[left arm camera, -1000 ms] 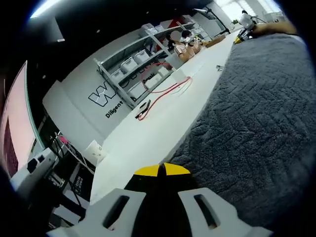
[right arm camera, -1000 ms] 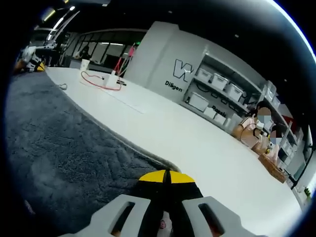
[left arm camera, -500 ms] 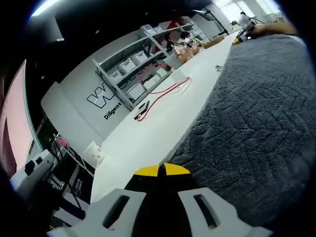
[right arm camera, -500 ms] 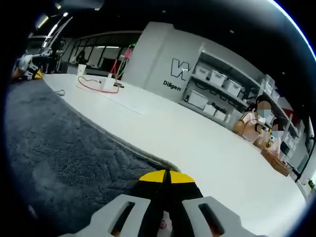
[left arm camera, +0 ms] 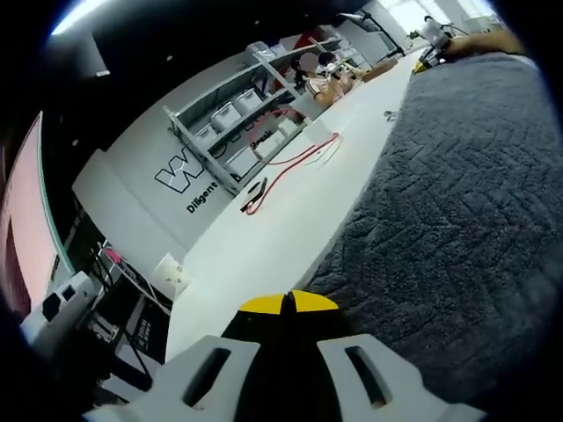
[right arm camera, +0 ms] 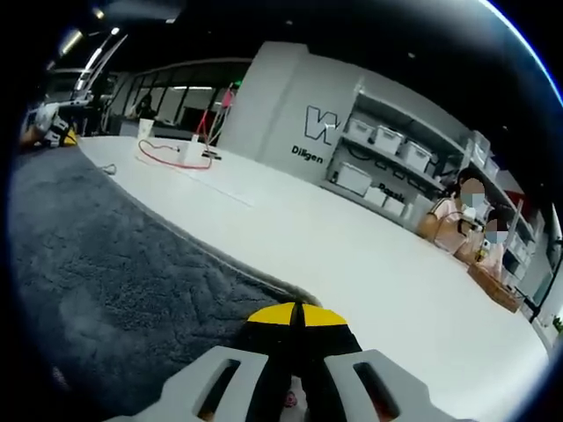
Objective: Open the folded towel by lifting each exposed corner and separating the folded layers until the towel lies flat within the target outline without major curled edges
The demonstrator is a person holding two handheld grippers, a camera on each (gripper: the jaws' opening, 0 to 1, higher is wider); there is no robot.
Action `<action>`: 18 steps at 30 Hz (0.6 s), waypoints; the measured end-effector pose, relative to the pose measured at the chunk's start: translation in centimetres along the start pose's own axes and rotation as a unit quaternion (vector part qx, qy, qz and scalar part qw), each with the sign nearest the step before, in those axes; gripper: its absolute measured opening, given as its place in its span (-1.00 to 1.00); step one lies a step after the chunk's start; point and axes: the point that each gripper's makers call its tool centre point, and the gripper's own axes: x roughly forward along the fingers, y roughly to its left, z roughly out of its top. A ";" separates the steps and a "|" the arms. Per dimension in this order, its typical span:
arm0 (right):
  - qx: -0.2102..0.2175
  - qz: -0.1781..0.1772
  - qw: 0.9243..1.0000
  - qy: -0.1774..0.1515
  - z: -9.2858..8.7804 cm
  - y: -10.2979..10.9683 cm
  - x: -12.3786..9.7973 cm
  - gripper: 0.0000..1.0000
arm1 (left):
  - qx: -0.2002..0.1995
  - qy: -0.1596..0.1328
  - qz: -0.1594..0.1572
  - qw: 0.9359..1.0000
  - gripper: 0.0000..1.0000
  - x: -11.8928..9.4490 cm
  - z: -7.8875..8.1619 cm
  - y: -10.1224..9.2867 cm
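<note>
Both grippers pinching the towel's edge on the white bench.

In my left gripper view, the left gripper [left arm camera: 288, 303] has its fingers pressed together at the edge of the dark grey towel [left arm camera: 457, 202], which spreads away to the right over the bench [left arm camera: 264, 246]. In my right gripper view, the right gripper [right arm camera: 297, 314] has its fingers likewise closed at the towel [right arm camera: 97, 255] corner, cloth stretching leftward.

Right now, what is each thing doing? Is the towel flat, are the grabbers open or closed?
Towel: dark grey, spread out flat on the white table, edge slightly raised near the right gripper.
Left gripper: jaws shut, at the towel's edge.
Right gripper: jaws shut, at the towel's edge.
Red cable: lying loose on the table.
Shelf bins: sitting on the shelves.
</note>
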 end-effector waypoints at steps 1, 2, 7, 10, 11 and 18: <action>0.000 0.000 1.000 0.000 0.0 0.0 0.0 -1.00 | 0.007 0.002 -0.001 1.000 -0.99 0.0 0.0 -0.1; 0.000 0.001 1.000 0.000 0.0 0.1 0.0 -1.00 | 0.012 0.003 -0.001 1.000 -0.99 -0.1 0.1 -0.2; 0.011 0.002 1.000 -0.001 -0.1 0.2 -0.1 -1.00 | 0.015 0.006 -0.002 1.000 -0.98 -0.1 0.1 -0.2; 0.009 0.002 1.000 -0.002 -0.2 0.3 0.0 -1.00 | 0.005 0.003 -0.002 1.000 -0.98 -0.3 0.1 -0.3; 0.007 0.001 1.000 -0.004 -0.2 0.3 0.0 -1.00 | 0.003 0.001 -0.001 1.000 -0.98 -0.4 0.1 -0.4; 0.002 -0.002 1.000 -0.008 -0.1 0.6 -0.4 -1.00 | 0.121 0.005 0.004 0.993 -0.99 -1.0 1.0 -1.3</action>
